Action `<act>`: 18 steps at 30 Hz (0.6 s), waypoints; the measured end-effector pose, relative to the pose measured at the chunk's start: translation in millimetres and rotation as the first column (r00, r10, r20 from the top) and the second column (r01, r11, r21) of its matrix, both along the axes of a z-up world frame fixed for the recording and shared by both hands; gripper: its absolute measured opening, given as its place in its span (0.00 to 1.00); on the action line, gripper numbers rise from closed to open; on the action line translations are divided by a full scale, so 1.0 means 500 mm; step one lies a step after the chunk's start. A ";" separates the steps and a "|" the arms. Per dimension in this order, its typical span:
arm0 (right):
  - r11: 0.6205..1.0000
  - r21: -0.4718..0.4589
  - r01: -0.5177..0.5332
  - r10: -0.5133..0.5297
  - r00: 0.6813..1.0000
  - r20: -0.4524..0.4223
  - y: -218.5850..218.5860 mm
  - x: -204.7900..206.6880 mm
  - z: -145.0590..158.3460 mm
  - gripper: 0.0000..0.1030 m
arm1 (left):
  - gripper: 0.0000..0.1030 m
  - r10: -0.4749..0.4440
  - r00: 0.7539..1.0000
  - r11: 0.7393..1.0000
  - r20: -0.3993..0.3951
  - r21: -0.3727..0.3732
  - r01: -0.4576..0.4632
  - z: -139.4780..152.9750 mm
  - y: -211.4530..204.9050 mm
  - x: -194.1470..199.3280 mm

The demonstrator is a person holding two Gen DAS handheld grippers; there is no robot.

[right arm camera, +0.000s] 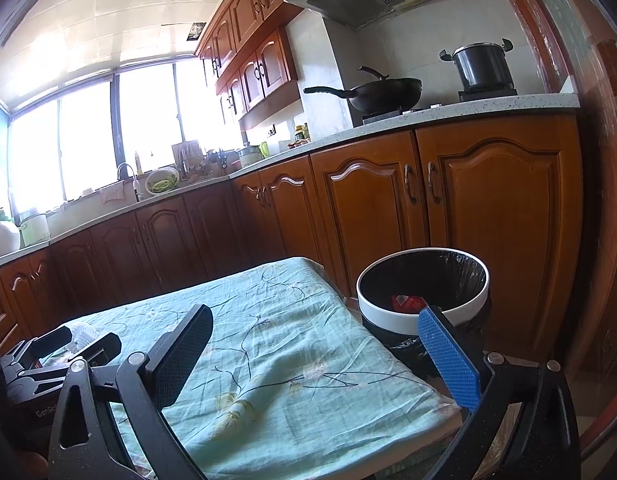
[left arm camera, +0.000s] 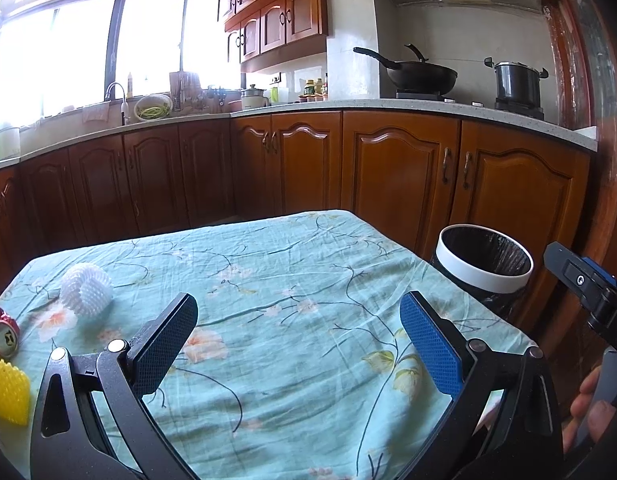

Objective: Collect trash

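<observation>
Kitchen with brown wooden cabinets (left arm camera: 400, 176) and a speckled pale countertop (left arm camera: 428, 106); black wok (left arm camera: 422, 74) and dark lidded pot (left arm camera: 516, 82) on the hob.

Foreground: table under a wrinkled mint-green floral tablecloth (left arm camera: 276, 280). Just beside its right edge, on the floor: round white-rimmed trash bin with black liner (right arm camera: 422, 284). Inside, visible from the right wrist view only: one red crumpled wrapper (right arm camera: 408, 303) (already binned, by the look of it).

Left on the cloth, all at the left side: white spiky foam fruit-net sleeve (left arm camera: 86, 290); crushed red drink can (left arm camera: 2, 336), near the sleeve and closer to the edge; yellow spiky foam piece (left arm camera: 6, 390), cut off by the frame, so shape not fully readable.

Left gripper (left arm camera: 298, 332): fingers spread wide, nothing between them, held over the middle of the cloth, well apart from the three items.
Right gripper (right arm camera: 316, 348): likewise spread and empty, over the table's right side, near the bin.

Progress, as judged: partly done. At least one piece in the bin, three pieces outstanding on the table. No pick in progress.
</observation>
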State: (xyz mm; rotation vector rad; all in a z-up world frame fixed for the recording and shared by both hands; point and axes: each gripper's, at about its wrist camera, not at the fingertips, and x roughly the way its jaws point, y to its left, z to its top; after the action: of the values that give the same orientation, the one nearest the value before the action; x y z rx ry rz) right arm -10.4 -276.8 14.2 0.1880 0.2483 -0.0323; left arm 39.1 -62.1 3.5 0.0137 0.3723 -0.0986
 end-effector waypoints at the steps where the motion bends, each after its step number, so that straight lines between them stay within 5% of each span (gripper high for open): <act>1: 1.000 0.000 0.000 0.000 1.000 0.000 0.000 0.000 0.000 1.00 | 1.00 0.000 1.000 1.000 0.000 0.000 0.000 0.000 0.000 0.000; 18: 1.000 0.001 -0.002 0.002 1.000 -0.004 0.000 0.000 -0.003 1.00 | 1.00 0.002 1.000 1.000 -0.005 0.000 -0.002 -0.003 -0.002 0.000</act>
State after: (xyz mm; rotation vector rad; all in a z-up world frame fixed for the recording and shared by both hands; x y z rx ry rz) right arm -10.3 -276.8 12.7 0.1883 0.2529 -0.0311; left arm 39.2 -63.3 1.9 0.0127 0.3771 -0.0967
